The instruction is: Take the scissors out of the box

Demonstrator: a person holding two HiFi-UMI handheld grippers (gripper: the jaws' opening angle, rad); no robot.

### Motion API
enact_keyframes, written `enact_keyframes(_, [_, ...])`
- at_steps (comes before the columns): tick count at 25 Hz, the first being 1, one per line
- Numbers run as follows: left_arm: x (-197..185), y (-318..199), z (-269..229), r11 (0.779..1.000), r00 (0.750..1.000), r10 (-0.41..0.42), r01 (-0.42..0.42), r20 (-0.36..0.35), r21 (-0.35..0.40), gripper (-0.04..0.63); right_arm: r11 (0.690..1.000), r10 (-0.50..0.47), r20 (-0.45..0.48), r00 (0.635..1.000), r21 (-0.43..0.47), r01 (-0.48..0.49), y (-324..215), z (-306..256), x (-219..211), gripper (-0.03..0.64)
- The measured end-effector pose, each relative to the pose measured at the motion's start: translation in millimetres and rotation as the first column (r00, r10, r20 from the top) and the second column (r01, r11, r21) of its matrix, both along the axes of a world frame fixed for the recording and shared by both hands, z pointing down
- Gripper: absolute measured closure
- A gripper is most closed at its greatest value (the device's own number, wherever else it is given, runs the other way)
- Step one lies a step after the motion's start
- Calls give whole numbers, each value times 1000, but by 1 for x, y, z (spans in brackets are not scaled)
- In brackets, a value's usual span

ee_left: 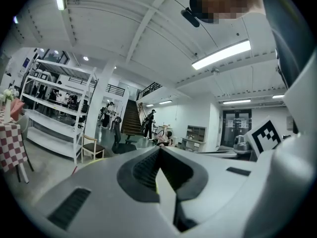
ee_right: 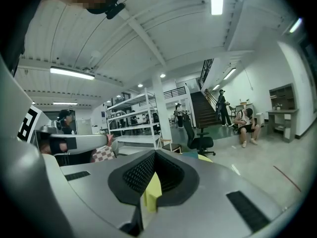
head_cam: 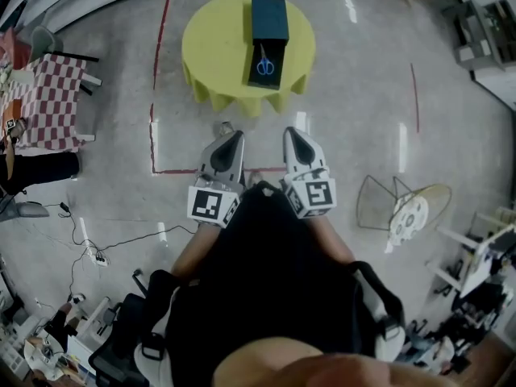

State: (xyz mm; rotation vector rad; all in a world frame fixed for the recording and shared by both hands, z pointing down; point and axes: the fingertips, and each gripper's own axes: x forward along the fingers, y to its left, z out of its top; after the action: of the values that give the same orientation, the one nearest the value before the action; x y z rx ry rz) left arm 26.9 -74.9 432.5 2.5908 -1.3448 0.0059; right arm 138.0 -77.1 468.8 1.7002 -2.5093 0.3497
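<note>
well ahead of both grippers, across open floor, the scissors (head_cam: 265,64) lie in the near, open half of the box (head_cam: 268,18), which sits on a round yellow table (head_cam: 210,51). their blue handles point back toward the grippers and the blades point away, toward the box's closed far half. the blades look shut, though the scissors are too small in the head view to be sure.

the left gripper (head_cam: 235,135) and right gripper (head_cam: 291,131) are side by side close to the person's body, aimed at the table and nowhere near the box. each gripper's own view shows its jaws brought together at the tips with nothing between them.

the scissors should be light and stiff, so weight is no worry. the trouble is probably that they lie flat on the box's floor, with little room for a jaw to get under. the metal blades are likely thin and slick, and a pinch there could slip or skate them along. the plastic handles are thicker and should give a better hold. a sound grip would be across one loop's rim or the neck just beyond the loops, with the jaws opened beforehand. the box itself may be light enough to shift, so the other gripper could steady it.
</note>
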Motion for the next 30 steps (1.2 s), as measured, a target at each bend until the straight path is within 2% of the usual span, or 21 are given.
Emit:
enact_keyframes(10, [-2,-136,3,998,998,58,-58,-10,9,598,998,54,-22,998,-42,-55,-127,20,1,620])
enact_keyframes(19, [-15,-238,23,992,993,116,-116,-11,-43,598,974,86,-95,992,-203,-104,-230,96,-15,619])
enact_keyframes(25, [-23,-284,44,986,991,133,-134,-14,-103,598,914,85,-159,984,-380,-141,-268,170,-19,618])
enact_keyframes(30, [-27,-312,59,979,987,159,-160,-21,-129,598,833,60,-217,974,-527,-169,-289,234,-18,617])
